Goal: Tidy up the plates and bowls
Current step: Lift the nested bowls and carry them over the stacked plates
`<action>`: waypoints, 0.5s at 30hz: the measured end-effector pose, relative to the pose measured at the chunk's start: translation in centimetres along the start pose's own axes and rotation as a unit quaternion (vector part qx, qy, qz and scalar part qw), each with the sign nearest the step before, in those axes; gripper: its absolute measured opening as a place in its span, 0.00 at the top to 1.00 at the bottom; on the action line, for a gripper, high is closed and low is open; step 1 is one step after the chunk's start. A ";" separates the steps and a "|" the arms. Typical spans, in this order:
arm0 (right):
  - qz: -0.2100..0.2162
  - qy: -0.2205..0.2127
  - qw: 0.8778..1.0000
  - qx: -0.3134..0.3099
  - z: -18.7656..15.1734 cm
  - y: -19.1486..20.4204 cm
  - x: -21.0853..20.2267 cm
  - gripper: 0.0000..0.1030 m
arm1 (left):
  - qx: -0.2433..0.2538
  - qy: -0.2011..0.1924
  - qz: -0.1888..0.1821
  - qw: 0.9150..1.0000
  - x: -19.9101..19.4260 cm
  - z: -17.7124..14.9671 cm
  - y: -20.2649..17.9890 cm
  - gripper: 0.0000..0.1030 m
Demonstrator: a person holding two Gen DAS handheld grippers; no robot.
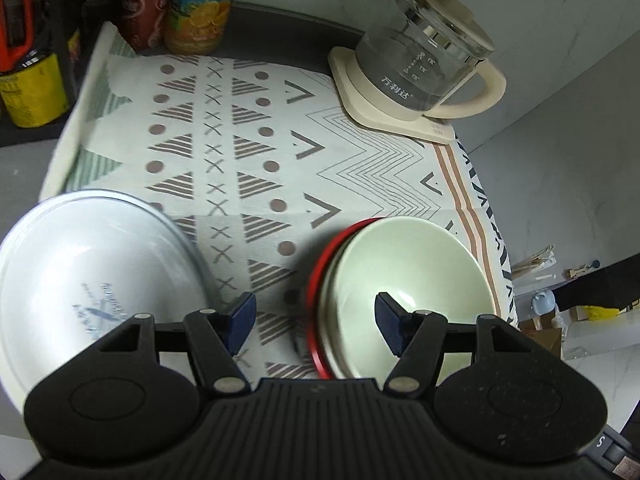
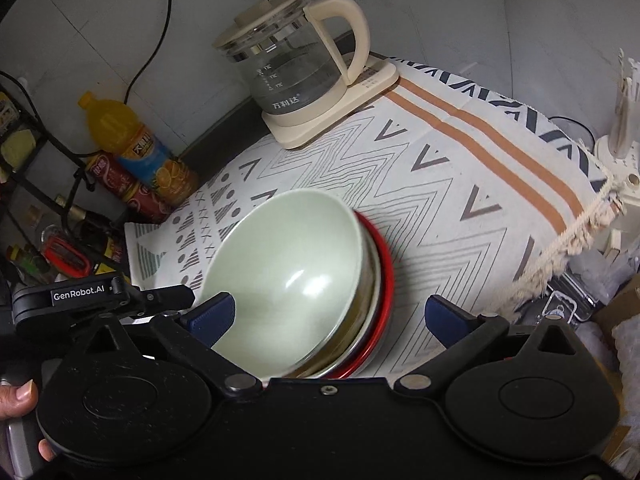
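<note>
A pale green bowl [image 1: 408, 276] sits on top of a small stack with a red-rimmed dish [image 1: 316, 300] at the bottom, on the patterned cloth. A white plate [image 1: 80, 276] lies at the left in the left wrist view. My left gripper [image 1: 316, 320] is open, hovering between the plate and the stack, its right finger over the green bowl's inside. In the right wrist view the green bowl [image 2: 288, 276] and red-rimmed dish [image 2: 384, 280] lie between the fingers of my right gripper [image 2: 332, 318], which is open and holds nothing. The left gripper's black body shows at the left there.
A glass kettle [image 1: 420, 64] on a cream base stands at the back of the cloth [image 1: 248, 140]. Bottles and cans [image 1: 196, 8] crowd the back left corner beside a black rack. The cloth's fringed right edge [image 2: 560, 248] drops off toward clutter.
</note>
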State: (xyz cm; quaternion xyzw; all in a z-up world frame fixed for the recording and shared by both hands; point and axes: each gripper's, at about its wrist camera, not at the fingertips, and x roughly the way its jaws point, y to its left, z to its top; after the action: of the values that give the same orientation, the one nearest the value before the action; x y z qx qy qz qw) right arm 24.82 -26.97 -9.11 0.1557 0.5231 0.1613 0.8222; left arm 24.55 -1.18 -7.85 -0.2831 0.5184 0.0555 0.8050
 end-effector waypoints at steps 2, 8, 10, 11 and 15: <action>0.001 0.007 1.000 -0.009 0.4 -0.4 0.7 0.01 | -0.008 0.007 0.001 1.000 0.9 0.0 -0.3 0.38; 0.015 0.036 0.999 -0.033 1.0 -1.2 3.2 0.12 | -0.017 0.015 0.015 1.000 3.3 -1.0 -0.3 0.39; 0.018 0.053 0.998 -0.039 0.9 -1.4 4.1 0.21 | -0.025 0.025 0.015 0.999 4.0 -1.5 0.1 0.39; 0.022 0.061 0.997 -0.040 0.9 -1.5 4.6 0.25 | -0.029 0.028 0.013 0.999 4.3 -1.7 0.2 0.41; 0.023 0.083 0.995 -0.052 1.0 -1.7 6.2 0.33 | -0.040 0.028 0.018 0.999 4.9 -2.1 0.7 0.45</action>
State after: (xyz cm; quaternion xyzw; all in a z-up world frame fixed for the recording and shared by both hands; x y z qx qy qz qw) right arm 28.41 -25.96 -14.41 0.1108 0.5772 0.2193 0.7788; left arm 24.81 -2.65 -13.06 -0.3075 0.5434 0.0829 0.7767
